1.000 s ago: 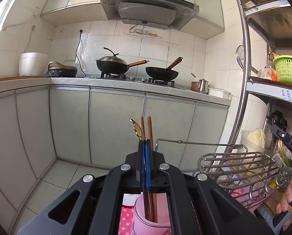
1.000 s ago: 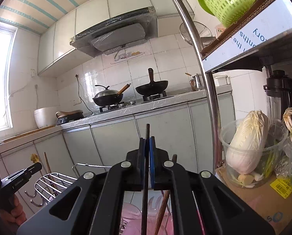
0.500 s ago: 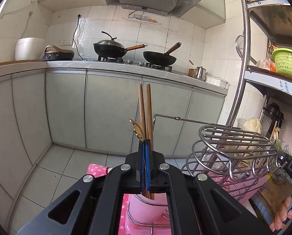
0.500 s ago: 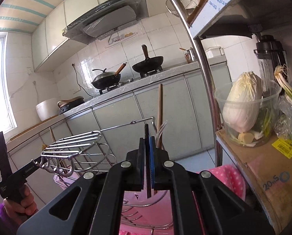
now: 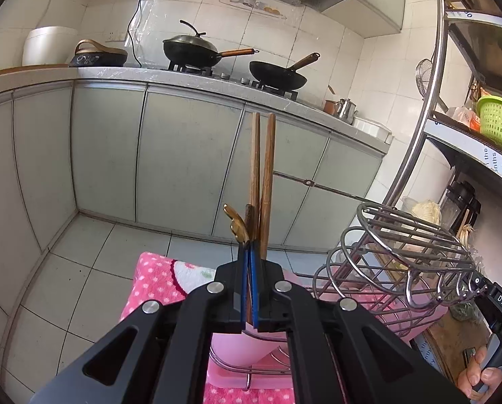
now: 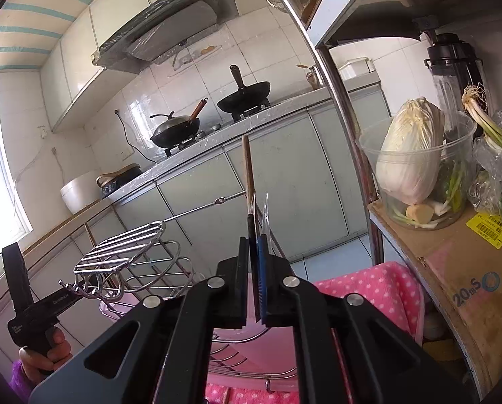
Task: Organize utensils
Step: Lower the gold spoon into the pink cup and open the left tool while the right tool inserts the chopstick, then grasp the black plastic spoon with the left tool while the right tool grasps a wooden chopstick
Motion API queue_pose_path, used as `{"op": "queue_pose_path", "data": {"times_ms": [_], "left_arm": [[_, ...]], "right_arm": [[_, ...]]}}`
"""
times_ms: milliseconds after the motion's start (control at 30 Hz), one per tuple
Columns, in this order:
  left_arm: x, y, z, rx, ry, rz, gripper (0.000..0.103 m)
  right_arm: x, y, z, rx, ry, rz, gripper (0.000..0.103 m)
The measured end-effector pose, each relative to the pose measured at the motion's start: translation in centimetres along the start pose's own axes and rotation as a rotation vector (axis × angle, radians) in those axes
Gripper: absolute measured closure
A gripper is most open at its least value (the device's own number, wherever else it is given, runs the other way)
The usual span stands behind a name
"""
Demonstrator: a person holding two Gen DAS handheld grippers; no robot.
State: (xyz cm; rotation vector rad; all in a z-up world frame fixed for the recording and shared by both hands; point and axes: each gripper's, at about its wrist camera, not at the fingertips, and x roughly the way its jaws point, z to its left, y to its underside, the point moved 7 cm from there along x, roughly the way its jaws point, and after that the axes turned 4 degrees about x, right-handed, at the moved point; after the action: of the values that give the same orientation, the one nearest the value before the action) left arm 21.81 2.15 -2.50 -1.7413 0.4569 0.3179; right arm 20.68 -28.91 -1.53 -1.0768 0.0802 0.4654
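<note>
In the left wrist view my left gripper (image 5: 249, 269) is shut on a thin dark brown stick (image 5: 249, 215) whose top pokes out above the blue pads. A gold utensil handle (image 5: 235, 224) leans just left of it. Two taller wooden chopsticks (image 5: 267, 168) stand right behind, down in the pink holder (image 5: 244, 340). In the right wrist view my right gripper (image 6: 256, 269) is shut on another dark stick (image 6: 251, 229) above the same pink holder (image 6: 251, 353). A long wooden chopstick (image 6: 247, 168) and a clear plastic utensil (image 6: 266, 212) rise behind it.
A wire dish rack (image 5: 402, 252) stands to the right of the holder on a pink dotted towel (image 5: 156, 279). A metal shelf post (image 6: 338, 107), a tub with cabbage (image 6: 412, 158) and a cardboard box (image 6: 459, 269) crowd the right. Cabinets and floor tiles lie ahead.
Both views have tipped downward and both grippers have sunk toward the pink holder. The rack and towel have come into view. Both pairs of jaws stayed shut.
</note>
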Motion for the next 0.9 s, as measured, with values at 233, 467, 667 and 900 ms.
{"op": "queue_pose_path", "data": {"times_ms": [233, 467, 667, 900], "left_arm": [[0.8, 0.1, 0.7, -0.050, 0.038, 0.048, 0.098], [0.1, 0.5, 0.8, -0.063, 0.052, 0.048, 0.070], [-2.0, 0.3, 0.6, -0.031, 0.036, 0.018, 0.064], [-4.5, 2.1, 0.3, -0.038, 0.056, 0.039, 0.064]], "right_arm": [[-0.4, 0.6, 0.7, -0.026, 0.014, 0.023, 0.065], [-1.6, 0.7, 1.1, -0.052, 0.012, 0.014, 0.057], [-2.9, 1.4, 1.8, -0.067, 0.014, 0.030, 0.057], [-4.4, 4.5, 2.4, -0.080, 0.017, 0.096, 0.057]]}}
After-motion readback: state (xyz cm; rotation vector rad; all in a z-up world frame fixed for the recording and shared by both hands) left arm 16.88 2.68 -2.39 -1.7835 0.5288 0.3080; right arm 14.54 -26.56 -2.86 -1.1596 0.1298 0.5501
